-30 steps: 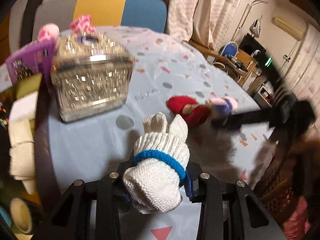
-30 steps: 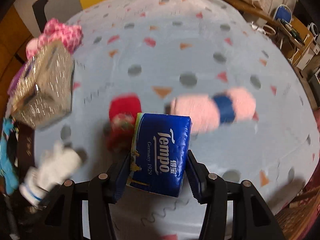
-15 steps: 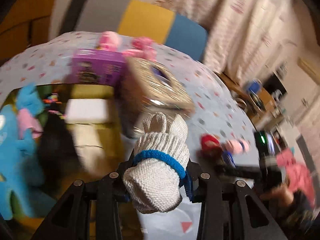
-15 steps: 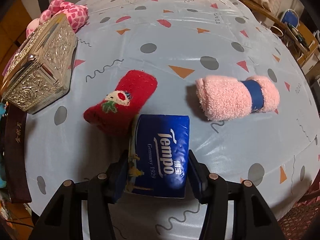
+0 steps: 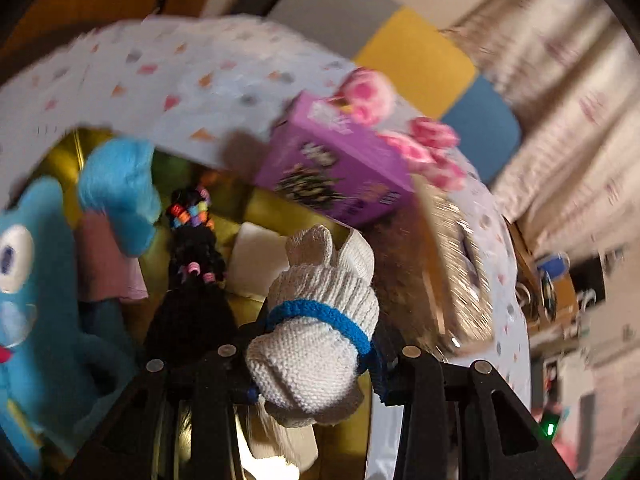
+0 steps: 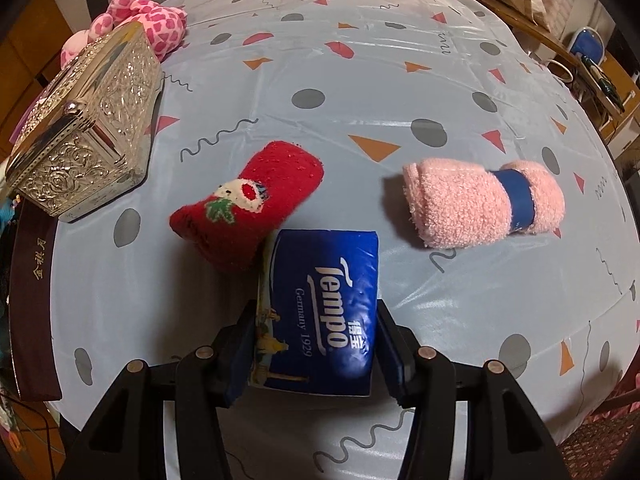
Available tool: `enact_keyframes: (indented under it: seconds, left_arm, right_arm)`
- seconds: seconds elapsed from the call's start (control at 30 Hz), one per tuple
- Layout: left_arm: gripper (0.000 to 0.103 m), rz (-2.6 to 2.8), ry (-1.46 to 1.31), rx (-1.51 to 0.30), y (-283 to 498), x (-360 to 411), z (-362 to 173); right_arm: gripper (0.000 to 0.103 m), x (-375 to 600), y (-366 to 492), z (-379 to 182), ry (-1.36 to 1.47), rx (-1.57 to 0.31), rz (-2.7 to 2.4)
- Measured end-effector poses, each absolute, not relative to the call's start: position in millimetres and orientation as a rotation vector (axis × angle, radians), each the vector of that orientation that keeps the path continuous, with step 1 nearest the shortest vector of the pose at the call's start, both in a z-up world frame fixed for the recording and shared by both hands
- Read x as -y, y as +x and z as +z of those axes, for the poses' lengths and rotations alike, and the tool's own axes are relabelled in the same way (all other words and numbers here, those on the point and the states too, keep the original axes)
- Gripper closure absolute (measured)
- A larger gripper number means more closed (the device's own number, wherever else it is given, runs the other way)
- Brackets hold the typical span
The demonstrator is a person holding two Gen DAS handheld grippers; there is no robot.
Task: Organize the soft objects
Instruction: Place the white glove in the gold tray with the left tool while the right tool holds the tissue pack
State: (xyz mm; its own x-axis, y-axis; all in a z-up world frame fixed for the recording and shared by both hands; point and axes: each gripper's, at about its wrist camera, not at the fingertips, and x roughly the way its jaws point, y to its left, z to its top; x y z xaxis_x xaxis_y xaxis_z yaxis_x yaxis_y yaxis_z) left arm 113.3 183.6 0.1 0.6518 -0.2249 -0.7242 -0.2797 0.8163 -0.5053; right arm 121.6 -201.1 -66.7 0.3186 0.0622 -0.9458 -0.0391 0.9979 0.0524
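Observation:
My left gripper is shut on a rolled white knitted glove with a blue cuff band, held over a gold-lined box that holds a blue plush toy, a dark beaded item and a white piece. My right gripper is shut on a blue Tempo tissue pack just above the table. Ahead of it lie a red sock with a snowman face and a rolled pink towel with a blue band.
A silver embossed box stands at the table's left, with a pink spotted plush behind it. A purple carton sits beside the gold-lined box. The light blue patterned tablecloth covers the round table. A dark box edge runs along the left.
My left gripper has swung left with the glove and rolled, from over the table to over the gold-lined box. The right gripper has hardly moved.

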Motion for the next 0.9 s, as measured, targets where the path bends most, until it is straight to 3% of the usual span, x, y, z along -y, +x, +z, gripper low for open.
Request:
enact_keyframes:
  seconds: [0.2, 0.37, 0.47, 0.9]
  left_arm:
    - [0.057, 0.074, -0.652, -0.954, 147, -185, -32]
    - [0.038, 0.052, -0.561, -0.972, 150, -172, -38]
    - [0.032, 0.059, -0.502, -0.938, 140, -168, -29]
    - [0.023, 0.221, -0.262, -0.787, 82, -157, 15]
  right_arm:
    - [0.049, 199, 120, -69, 0.006, -1.242, 0.070]
    - [0.049, 198, 120, -69, -0.004, -1.242, 0.070]
    - [0.049, 196, 120, -69, -0.011, -1.242, 0.068]
    - [0.049, 188, 119, -69, -0.045, -1.234, 0.069]
